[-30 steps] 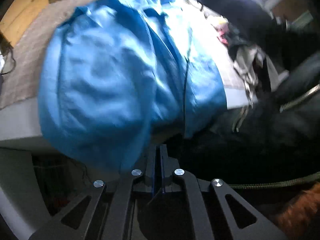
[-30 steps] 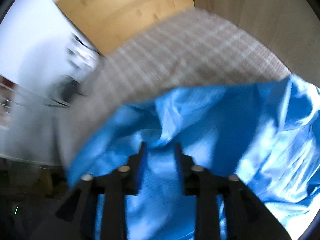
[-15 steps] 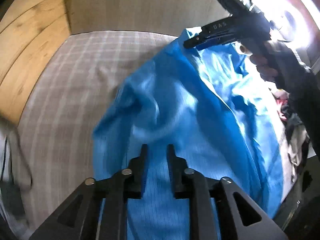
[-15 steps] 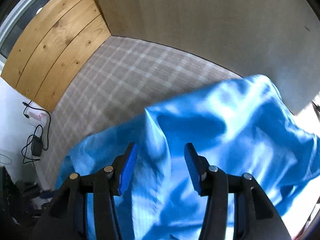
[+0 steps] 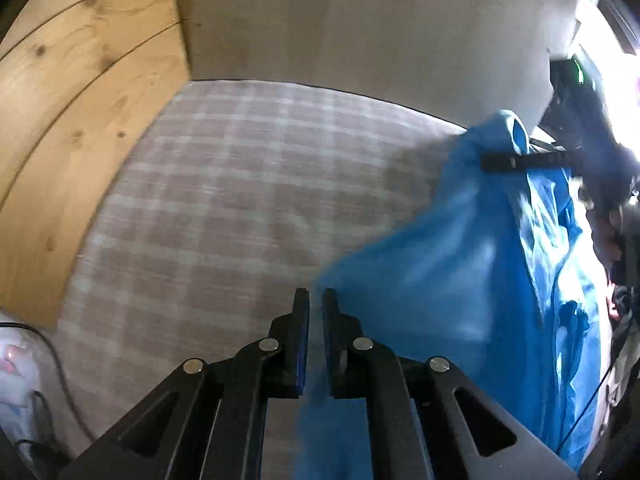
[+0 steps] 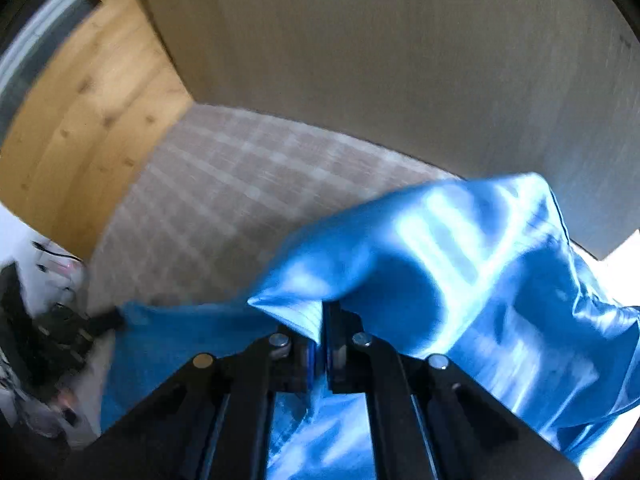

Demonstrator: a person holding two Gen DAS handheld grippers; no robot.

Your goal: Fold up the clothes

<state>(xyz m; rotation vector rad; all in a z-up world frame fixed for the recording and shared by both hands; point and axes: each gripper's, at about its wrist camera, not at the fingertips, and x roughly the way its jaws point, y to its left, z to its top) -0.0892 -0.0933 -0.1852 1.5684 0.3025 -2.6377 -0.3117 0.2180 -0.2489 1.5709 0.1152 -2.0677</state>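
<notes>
A plaid bed (image 5: 224, 200) fills the corner between a wood panel (image 5: 80, 128) and a plain wall (image 5: 360, 28). A cable (image 5: 60, 376) hangs off the bed's left edge, beside white clutter. 1 blue garment (image 5: 480, 280) is held up over the bed's right side, sagging between 2 tools and screening the bed behind it.

The left tool (image 5: 315, 300) tips steeply down; its jaws are closing, nearly together, with the garment's lower corner between them. The right tool (image 6: 322, 312), also pitched down, is clamped on a fold of the garment (image 6: 440, 272). From the left view it reaches in level from the right, a hand (image 5: 608, 236) behind it.
</notes>
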